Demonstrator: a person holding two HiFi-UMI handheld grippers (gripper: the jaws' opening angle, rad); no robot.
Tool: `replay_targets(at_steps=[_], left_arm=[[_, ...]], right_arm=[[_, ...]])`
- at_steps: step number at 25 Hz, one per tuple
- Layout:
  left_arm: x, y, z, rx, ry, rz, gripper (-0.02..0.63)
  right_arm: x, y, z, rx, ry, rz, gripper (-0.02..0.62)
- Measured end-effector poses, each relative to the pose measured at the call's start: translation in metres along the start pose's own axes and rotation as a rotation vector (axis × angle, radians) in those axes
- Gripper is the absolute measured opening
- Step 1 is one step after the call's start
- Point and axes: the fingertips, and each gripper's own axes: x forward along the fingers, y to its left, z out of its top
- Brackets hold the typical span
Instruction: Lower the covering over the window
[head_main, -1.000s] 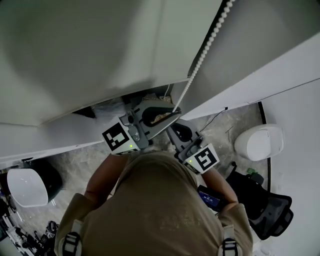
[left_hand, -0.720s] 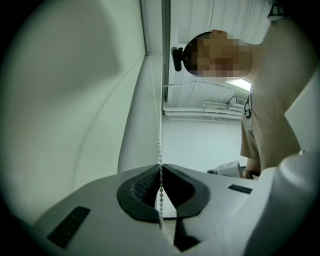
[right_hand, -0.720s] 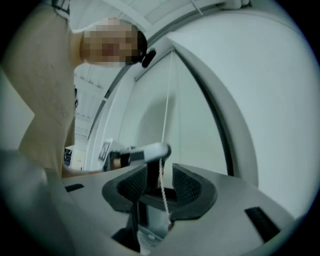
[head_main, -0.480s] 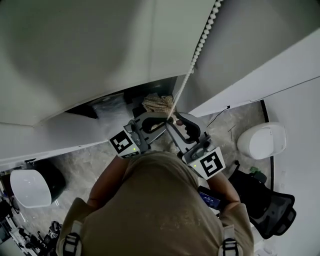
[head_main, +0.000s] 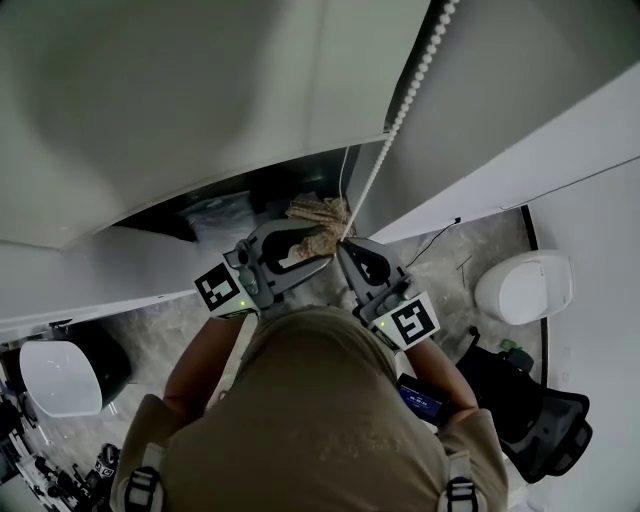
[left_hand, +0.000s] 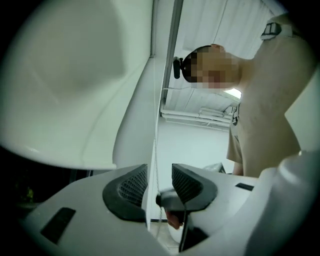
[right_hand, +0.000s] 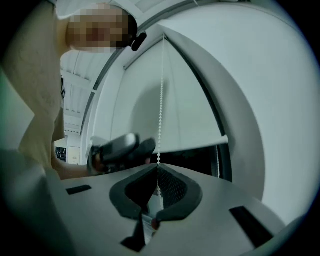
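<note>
Your right gripper (right_hand: 158, 169) has just clamped shut on the bead chain (right_hand: 161, 110), and your left gripper (left_hand: 159, 176) has just opened up, chain hanging loose between its jaws.

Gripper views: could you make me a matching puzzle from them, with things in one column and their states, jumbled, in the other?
Things:
1. left gripper
2. right gripper
3. blind
4. bead chain

States:
A. part-way down, dark gap below its edge
B. jaws pinched shut
C. white string of small balls
D. jaws apart

Pairs: 1-D, 2-B, 3-A, 4-C.

The left jaws have just been opening, and the chain passes free between them. The right jaws have just been closing onto the chain.
</note>
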Motion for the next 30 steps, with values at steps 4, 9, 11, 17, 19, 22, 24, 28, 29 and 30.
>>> replay_targets(at_steps=[4, 9, 11, 17, 19, 22, 24, 28, 29, 30], left_arm=[[0.031, 0.006, 0.039, 0.096, 0.008, 0.013, 0.072], [0.015, 0.010, 0.035, 0.098, -0.008, 0.048, 0.015], [0.014, 0.017, 0.012, 0.100, 0.030, 0.057, 0.015], [0.018, -0.007, -0.061, 0.029, 0.136, 0.018, 0.015], [0.017, -0.010, -0.060, 0.013, 0.131, 0.024, 0.015], [0.008, -0.013, -0.056, -0.001, 0.131, -0.004, 0.017], [0.001, -0.018, -0.054, -0.007, 0.145, -0.055, 0.017], [0.003, -0.002, -0.007, -0.005, 0.032, -0.057, 0.155], [0.009, 0.002, 0.010, 0.026, -0.004, -0.043, 0.155], [0.016, 0.003, 0.025, 0.061, -0.020, -0.032, 0.153]], right_arm=[[0.009, 0.016, -0.001, -0.008, 0.013, 0.036, 0.015], [-0.003, 0.025, 0.021, -0.018, -0.084, 0.038, 0.064], [-0.012, 0.013, 0.042, -0.009, -0.156, 0.012, 0.117], [0.002, 0.007, 0.060, -0.091, -0.121, -0.029, 0.031], [0.001, 0.008, 0.059, -0.082, -0.110, -0.036, 0.018], [-0.002, 0.005, 0.056, -0.061, -0.118, -0.044, 0.015], [-0.004, 0.001, 0.041, -0.056, -0.094, -0.039, 0.014], [-0.001, 0.001, 0.005, -0.026, -0.019, -0.016, 0.014], [0.000, 0.004, 0.004, -0.020, -0.015, -0.013, 0.014], [0.001, 0.008, 0.004, -0.018, -0.014, -0.009, 0.014]])
